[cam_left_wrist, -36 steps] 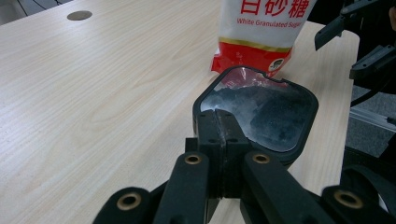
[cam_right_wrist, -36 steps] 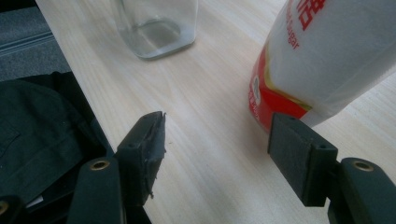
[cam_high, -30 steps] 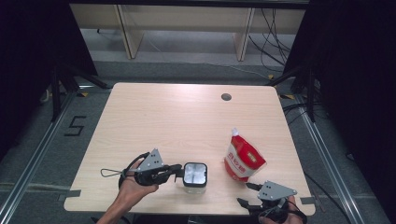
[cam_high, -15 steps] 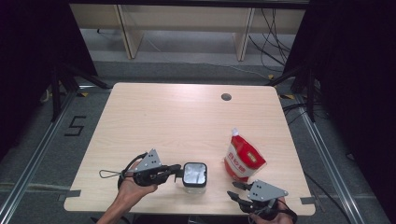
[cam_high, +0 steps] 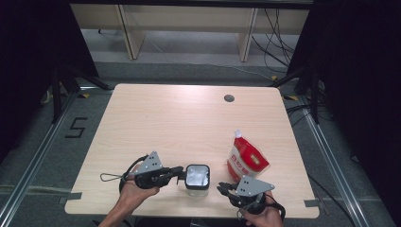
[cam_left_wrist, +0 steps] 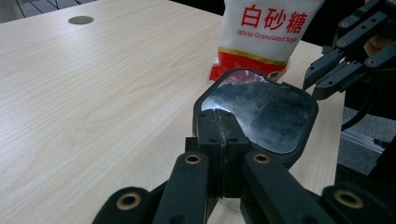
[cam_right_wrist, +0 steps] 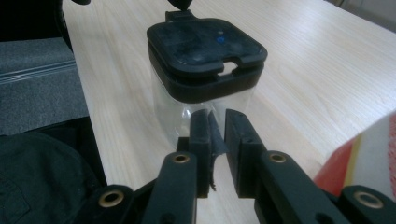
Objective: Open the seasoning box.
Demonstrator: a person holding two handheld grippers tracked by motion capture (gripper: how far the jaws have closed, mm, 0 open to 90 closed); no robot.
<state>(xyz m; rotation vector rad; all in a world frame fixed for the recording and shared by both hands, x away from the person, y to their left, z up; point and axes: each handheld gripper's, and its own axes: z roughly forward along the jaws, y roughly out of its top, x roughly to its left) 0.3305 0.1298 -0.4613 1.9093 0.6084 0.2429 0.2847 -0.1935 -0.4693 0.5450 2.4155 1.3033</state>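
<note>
A small clear container (cam_high: 197, 178) with a black square lid (cam_right_wrist: 205, 46) stands near the table's front edge. My left gripper (cam_high: 180, 171) reaches in from the left and is shut on a tab at the lid's rim (cam_left_wrist: 219, 116). My right gripper (cam_high: 221, 187) points at the container from the right, close to its clear wall. Its jaws have just been closing and stand almost together (cam_right_wrist: 215, 121) with nothing between them. A red and white sugar bag (cam_high: 246, 158) stands upright just behind the right gripper.
The wooden table (cam_high: 179, 123) has a round cable hole (cam_high: 229, 98) at its far side. Its front edge runs just below both hands. Dark floor and metal frame rails surround the table.
My right gripper has moved left toward the container and its jaws have closed from wide open to almost together. The left gripper and the container have stayed put.
</note>
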